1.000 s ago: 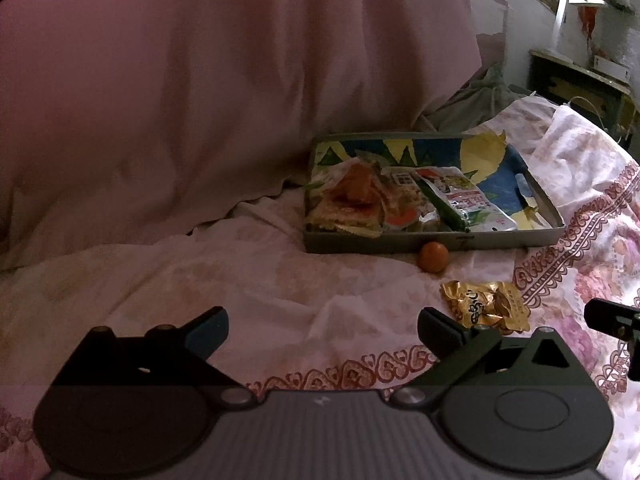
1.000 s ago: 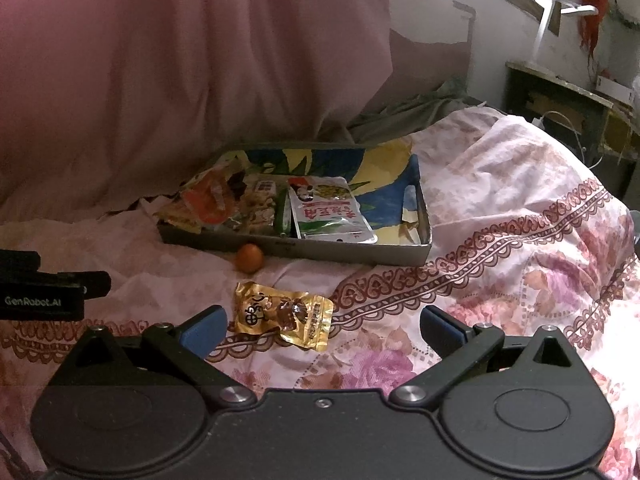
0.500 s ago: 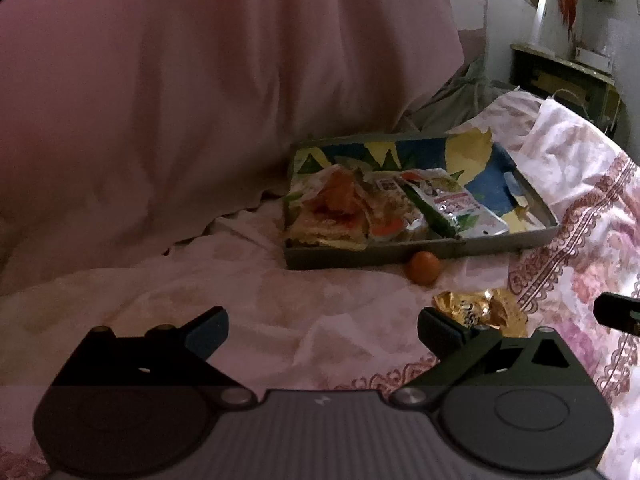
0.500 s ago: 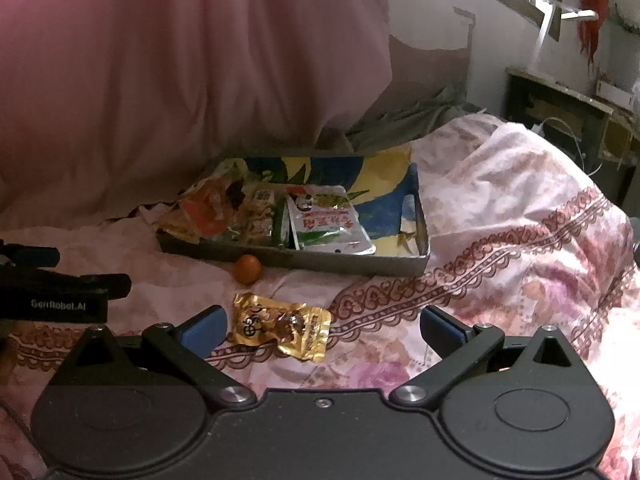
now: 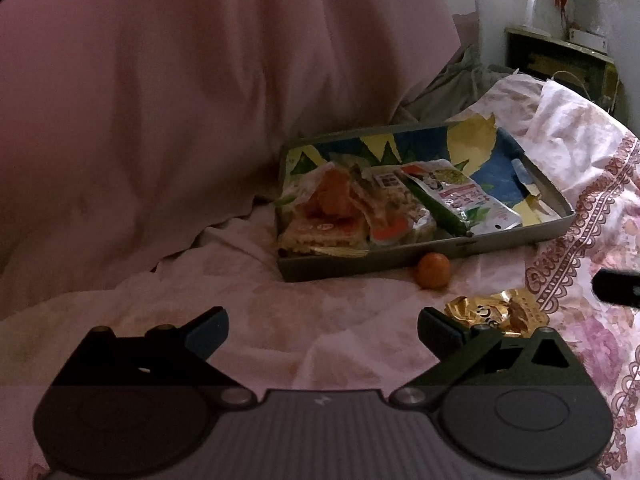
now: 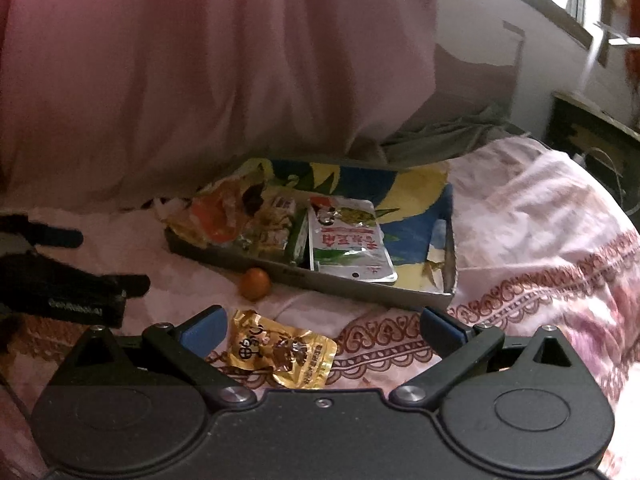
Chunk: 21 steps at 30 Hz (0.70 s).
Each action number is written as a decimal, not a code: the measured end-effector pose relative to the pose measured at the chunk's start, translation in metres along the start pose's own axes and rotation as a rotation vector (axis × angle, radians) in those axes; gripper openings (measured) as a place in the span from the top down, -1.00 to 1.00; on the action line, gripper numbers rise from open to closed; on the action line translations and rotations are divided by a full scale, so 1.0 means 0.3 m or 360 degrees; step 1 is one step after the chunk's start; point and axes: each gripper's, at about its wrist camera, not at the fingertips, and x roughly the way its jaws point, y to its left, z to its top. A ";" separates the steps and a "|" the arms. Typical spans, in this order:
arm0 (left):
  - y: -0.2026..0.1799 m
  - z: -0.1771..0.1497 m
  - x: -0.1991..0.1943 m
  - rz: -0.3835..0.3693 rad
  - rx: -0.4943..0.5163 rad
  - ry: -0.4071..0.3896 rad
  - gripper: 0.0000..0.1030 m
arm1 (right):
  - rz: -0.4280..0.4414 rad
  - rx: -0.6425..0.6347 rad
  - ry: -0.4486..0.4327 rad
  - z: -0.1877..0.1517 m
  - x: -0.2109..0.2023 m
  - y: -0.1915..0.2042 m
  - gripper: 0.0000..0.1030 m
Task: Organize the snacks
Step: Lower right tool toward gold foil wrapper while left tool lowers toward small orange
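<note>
Right gripper (image 6: 320,330) jaws spread, nothing held, low over the gold snack packet (image 6: 282,354), which lies flat on the floral bedsheet (image 6: 540,248) nearer the left fingertip than centre. Left gripper (image 5: 322,332) also spread and empty, over bare sheet. Risks: off-centre closure just nudges the packet or pinches sheet with it; the crinkly foil could slip from a corner pinch. The small orange fruit (image 6: 255,279) sits loose just outside the tray (image 6: 360,286) wall; a bump could roll it. Tray's left half is already crowded with packets, so drop right.
</note>
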 end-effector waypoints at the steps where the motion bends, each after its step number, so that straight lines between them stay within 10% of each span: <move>1: 0.002 0.003 0.007 -0.0002 -0.0003 0.0002 -0.99 | 0.0007 -0.0029 0.0008 -0.001 0.014 0.003 -0.99; 21: -0.052 0.025 0.187 -0.0161 0.0013 0.0094 -0.99 | 0.0142 -0.0598 0.0229 -0.104 0.260 0.079 -0.98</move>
